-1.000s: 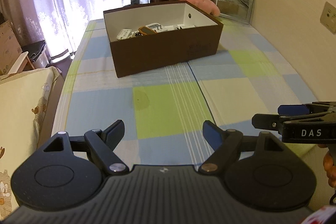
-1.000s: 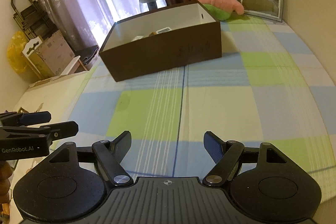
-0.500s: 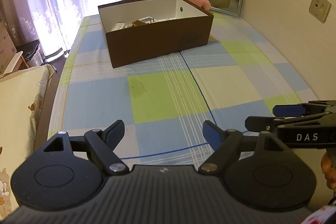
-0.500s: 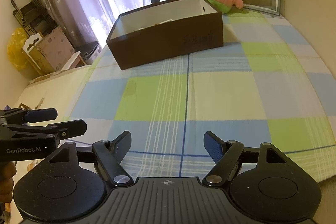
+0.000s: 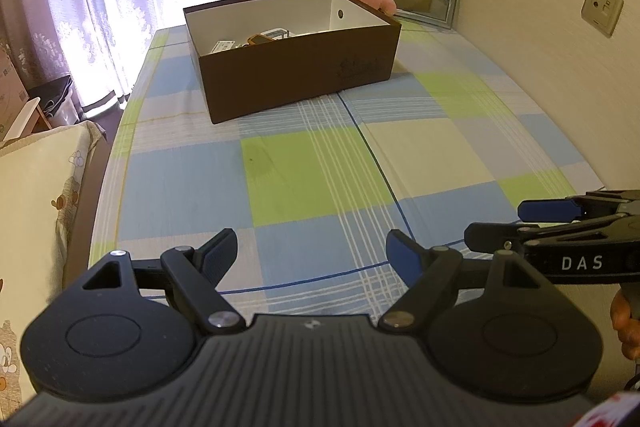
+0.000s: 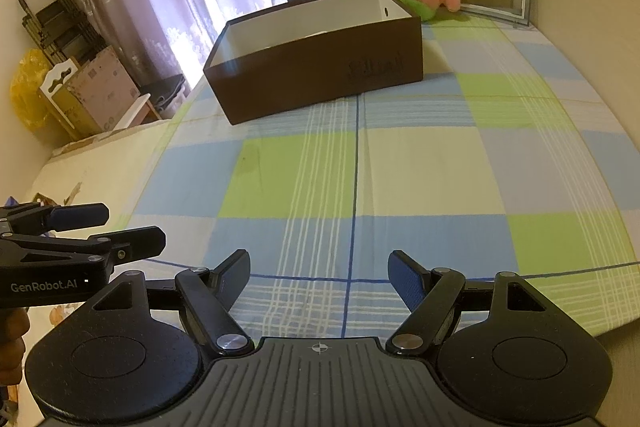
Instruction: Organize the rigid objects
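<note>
Judging by how things lie, the sorting looks nearly or wholly done: no loose item shows on the checked cloth of the bench (image 5: 312,179), and the only small rigid objects in view sit inside the brown box (image 5: 296,75), in the upper middle of the left wrist view. Among them a pale flat pack (image 5: 224,45) and an orange-edged item (image 5: 258,39) lie low against the near wall; what else is in there is too hidden to tell. From the right wrist view the box (image 6: 320,75) sits in the upper centre and its contents are hidden by the front wall.

If anything is left to gather, the next move calls for finding it outside these views, since nothing within reach of either tool needs picking up. Otherwise the sensible step would be simply to rest.

The left tongs (image 5: 312,251), at the lower centre of their own view, stand released with nothing between the blue pads, tilted down toward the near edge of the cloth. The right tongs (image 6: 318,269) are likewise spread and empty, pointing down at the same near strip. Each tool shows at the edge of the other's view, side by side and apart, well short of the box. A bit of a hand (image 5: 624,323) shows at the lower right.
</note>
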Available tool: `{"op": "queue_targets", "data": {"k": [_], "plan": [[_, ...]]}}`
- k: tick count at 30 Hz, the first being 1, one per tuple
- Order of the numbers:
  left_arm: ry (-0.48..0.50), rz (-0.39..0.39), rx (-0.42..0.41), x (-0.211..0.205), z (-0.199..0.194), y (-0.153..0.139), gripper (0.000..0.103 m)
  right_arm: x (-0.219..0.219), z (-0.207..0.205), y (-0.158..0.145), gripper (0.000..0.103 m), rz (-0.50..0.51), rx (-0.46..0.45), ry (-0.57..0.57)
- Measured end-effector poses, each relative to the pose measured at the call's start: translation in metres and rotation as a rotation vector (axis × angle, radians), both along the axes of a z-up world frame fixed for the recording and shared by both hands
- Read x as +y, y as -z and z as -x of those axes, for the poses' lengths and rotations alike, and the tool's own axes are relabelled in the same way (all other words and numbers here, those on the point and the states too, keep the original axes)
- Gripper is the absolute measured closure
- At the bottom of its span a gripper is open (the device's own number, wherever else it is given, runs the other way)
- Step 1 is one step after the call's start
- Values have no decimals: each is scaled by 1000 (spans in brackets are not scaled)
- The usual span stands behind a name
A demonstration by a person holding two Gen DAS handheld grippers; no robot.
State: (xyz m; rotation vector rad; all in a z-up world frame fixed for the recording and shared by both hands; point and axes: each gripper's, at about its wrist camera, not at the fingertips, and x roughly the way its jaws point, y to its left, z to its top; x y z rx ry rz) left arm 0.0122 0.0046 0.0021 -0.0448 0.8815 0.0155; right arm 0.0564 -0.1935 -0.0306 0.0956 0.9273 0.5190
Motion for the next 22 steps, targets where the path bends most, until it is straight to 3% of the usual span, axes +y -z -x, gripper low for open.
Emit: {"op": "queue_targets", "data": {"k": [22], "plan": [[10, 0, -2, -3, 1, -1, 24, -2, 0, 3, 30, 5, 13, 2]]}}
